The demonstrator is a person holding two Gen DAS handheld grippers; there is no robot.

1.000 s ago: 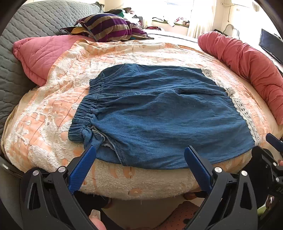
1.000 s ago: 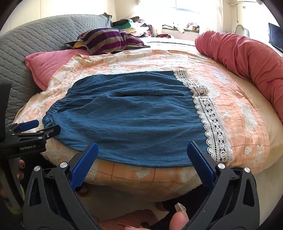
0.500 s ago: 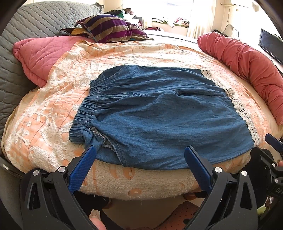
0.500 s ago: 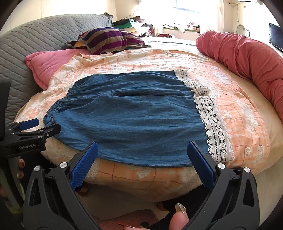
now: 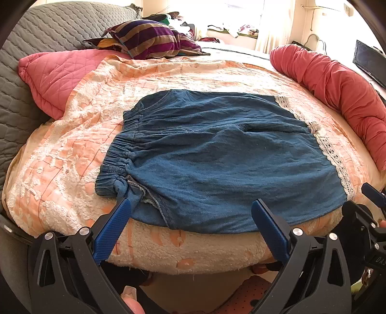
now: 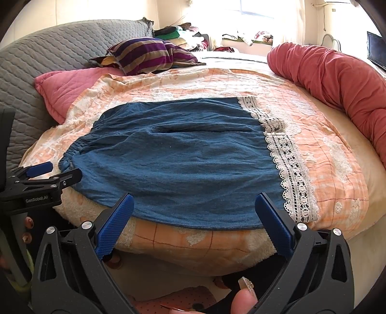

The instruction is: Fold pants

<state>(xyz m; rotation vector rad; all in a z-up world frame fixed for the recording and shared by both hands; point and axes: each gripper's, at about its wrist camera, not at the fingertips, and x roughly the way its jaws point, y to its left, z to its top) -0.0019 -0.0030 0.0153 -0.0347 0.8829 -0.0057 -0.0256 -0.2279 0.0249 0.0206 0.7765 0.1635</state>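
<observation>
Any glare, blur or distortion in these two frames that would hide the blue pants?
Left wrist view: window blown out white, bed edge bowed by fisheye, blue denim pants with white lace hems sharp and evenly lit. Right wrist view: same overexposed window, dark corner vignette, lace trim crisp; no motion blur.

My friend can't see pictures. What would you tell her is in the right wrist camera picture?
Blue denim pants with a white lace hem lie spread flat on a peach quilt covering a bed. The right gripper hovers at the near edge, jaws open and empty, with the left gripper off to the left.
</observation>
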